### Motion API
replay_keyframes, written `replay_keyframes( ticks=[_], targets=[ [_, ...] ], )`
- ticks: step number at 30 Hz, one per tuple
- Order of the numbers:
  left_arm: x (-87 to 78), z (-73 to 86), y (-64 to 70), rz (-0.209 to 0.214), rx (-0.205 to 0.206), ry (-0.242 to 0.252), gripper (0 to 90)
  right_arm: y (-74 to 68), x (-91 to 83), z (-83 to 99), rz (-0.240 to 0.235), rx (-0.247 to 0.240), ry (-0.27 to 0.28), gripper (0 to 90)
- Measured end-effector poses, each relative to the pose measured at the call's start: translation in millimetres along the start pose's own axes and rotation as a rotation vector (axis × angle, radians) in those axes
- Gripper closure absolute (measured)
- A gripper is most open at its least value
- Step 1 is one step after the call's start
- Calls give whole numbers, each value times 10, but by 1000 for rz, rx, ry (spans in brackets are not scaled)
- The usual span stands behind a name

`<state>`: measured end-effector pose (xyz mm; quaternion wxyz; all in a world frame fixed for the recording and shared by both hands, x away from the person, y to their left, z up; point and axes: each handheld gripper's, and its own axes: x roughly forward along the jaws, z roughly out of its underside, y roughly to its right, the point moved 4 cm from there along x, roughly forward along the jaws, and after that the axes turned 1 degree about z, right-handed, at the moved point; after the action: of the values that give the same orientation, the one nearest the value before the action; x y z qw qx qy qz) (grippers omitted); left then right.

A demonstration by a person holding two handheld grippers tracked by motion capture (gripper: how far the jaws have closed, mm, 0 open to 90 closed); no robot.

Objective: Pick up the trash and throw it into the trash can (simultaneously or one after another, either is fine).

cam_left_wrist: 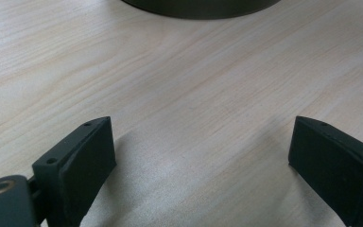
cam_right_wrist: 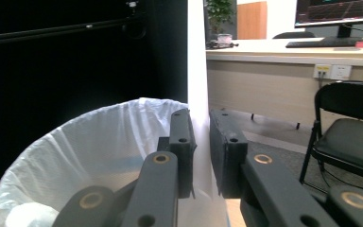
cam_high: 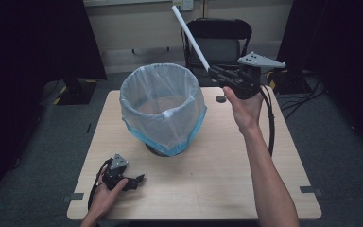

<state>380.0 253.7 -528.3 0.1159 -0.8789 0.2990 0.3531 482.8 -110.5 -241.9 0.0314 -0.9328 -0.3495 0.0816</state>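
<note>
A waste bin lined with a white and blue bag [cam_high: 163, 108] stands in the middle of the wooden table [cam_high: 208, 184]. My right gripper [cam_high: 213, 72] is raised to the right of the bin's rim, shut on a long white tube [cam_high: 190, 37] that slants up and to the left. In the right gripper view the tube [cam_right_wrist: 196, 61] rises straight between the jaws, with the bag's rim [cam_right_wrist: 94, 132] just beyond. My left gripper [cam_high: 139, 178] rests low on the table at the front left, open, nothing between its fingers [cam_left_wrist: 87, 156]. The bin's dark base [cam_left_wrist: 201, 7] lies ahead of it.
A black chair [cam_high: 220, 40] stands behind the table's far edge. A small dark round hole [cam_high: 221, 99] marks the table near the right hand. Cables [cam_high: 269, 123] hang from the right gripper. Bare wood stretches across the front right of the table.
</note>
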Motion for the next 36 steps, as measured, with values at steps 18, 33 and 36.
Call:
replay_keyframes(
  ticks=[18, 33, 36],
  targets=[
    [0, 0, 0, 0, 0, 0, 75, -341, 271, -123, -99, -10, 2, 806],
    [0, 0, 0, 1, 0, 0, 75, -593, 547, -60, -168, -30, -44, 802],
    [0, 0, 0, 1, 0, 0, 75, -628, 609, 5, -177, -38, -63, 800]
  ],
)
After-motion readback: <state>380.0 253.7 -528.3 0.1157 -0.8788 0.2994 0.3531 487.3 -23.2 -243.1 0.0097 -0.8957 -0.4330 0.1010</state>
